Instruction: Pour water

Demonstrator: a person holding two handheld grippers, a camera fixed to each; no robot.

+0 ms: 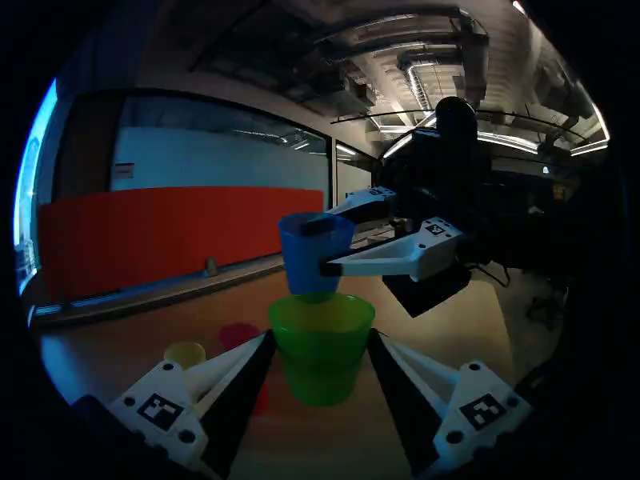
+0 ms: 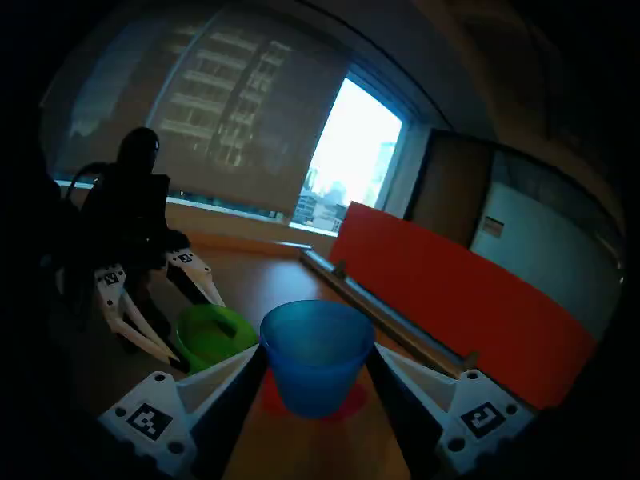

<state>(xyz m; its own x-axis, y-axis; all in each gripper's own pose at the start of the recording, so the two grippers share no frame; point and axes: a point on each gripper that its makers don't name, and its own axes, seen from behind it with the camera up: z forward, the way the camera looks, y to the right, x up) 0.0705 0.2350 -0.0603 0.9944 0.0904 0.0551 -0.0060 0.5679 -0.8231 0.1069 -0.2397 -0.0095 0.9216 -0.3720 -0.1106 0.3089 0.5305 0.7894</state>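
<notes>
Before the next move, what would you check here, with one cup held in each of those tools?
1. Grip of the left tool on the green cup: ok, both fingers press its sides.
2. Grip of the right tool on the blue cup: ok, fingers on both sides.
3. Blue cup upright, not yet tipped: ok.
4. Green cup upright, mouth open: ok.
5. Blue cup lined up over the green cup's mouth: cannot tell; depth is unclear.
6. Water in the blue cup: cannot tell; too dark.
</notes>
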